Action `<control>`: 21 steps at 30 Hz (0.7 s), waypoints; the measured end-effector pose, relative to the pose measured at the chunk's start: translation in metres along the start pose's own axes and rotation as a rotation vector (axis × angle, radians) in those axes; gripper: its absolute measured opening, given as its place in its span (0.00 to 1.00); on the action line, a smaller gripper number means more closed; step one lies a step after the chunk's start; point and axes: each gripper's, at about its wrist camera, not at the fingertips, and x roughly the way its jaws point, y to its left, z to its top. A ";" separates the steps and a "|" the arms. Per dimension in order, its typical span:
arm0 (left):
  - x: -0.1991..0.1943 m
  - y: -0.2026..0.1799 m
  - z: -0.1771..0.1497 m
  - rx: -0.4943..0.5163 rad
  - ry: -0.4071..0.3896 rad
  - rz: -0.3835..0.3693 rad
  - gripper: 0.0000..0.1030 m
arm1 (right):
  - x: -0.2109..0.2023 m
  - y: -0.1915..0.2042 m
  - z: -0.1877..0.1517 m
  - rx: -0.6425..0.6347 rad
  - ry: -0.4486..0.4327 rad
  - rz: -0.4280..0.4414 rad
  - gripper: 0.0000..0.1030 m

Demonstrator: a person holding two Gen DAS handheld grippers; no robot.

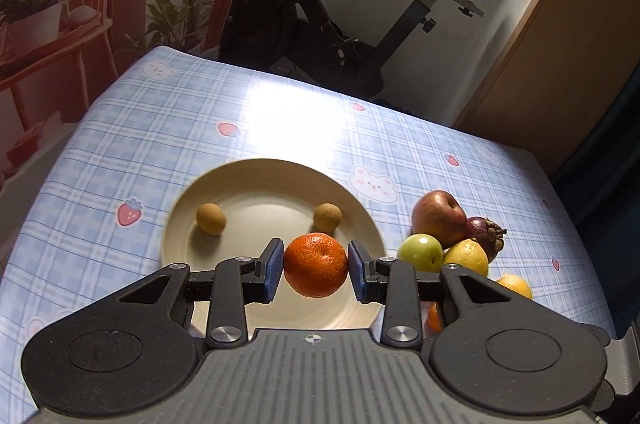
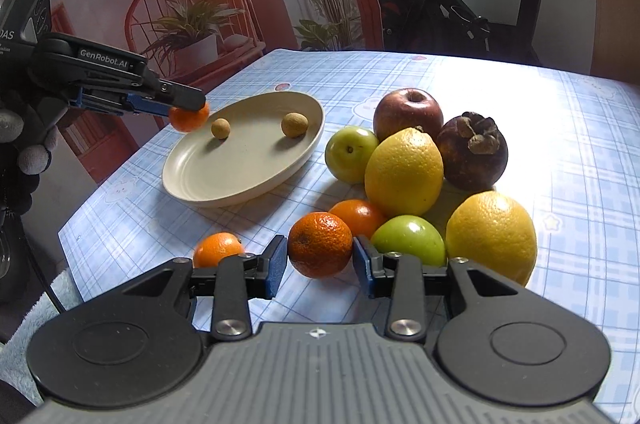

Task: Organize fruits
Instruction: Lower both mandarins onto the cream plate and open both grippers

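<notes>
My left gripper [image 1: 316, 264] is shut on a tangerine [image 1: 315, 264] and holds it in the air above the near edge of the cream plate [image 1: 248, 180]. Seen from the right wrist, the left gripper [image 2: 188, 110] hangs over the plate's [image 2: 208, 184] far left rim with that tangerine [image 2: 189, 118]. Two small brown longans [image 1: 211, 219] [image 1: 327, 218] lie on the plate. My right gripper [image 2: 320, 260] is shut on another tangerine [image 2: 320, 244] just in front of the fruit pile.
The pile on the blue checked tablecloth [image 2: 560, 128] holds a red apple [image 2: 408, 112], a mangosteen [image 2: 472, 150], two lemons [image 2: 404, 172] [image 2: 492, 234], two green fruits [image 2: 350, 152] [image 2: 408, 238] and two more tangerines [image 2: 218, 248] [image 2: 358, 214]. An exercise bike [image 1: 320, 16] stands behind the table.
</notes>
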 end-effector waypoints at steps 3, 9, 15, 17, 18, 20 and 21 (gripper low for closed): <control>-0.002 0.022 0.009 -0.022 -0.014 0.049 0.36 | 0.009 0.001 0.017 -0.018 0.001 0.009 0.38; 0.017 0.037 0.038 -0.012 -0.034 0.083 0.36 | 0.042 0.020 0.056 -0.149 -0.008 0.017 0.38; 0.062 0.035 0.051 0.031 -0.014 0.078 0.36 | 0.093 0.038 0.078 -0.214 0.061 0.030 0.38; 0.074 0.034 0.050 0.046 0.005 0.076 0.36 | 0.108 0.041 0.082 -0.236 0.080 0.023 0.38; 0.080 0.034 0.050 0.051 0.015 0.071 0.36 | 0.114 0.042 0.083 -0.245 0.089 0.019 0.38; 0.090 0.034 0.051 0.052 0.033 0.057 0.36 | 0.126 0.041 0.086 -0.254 0.111 0.014 0.38; 0.095 0.035 0.052 0.052 0.043 0.049 0.36 | 0.131 0.040 0.087 -0.257 0.125 0.013 0.38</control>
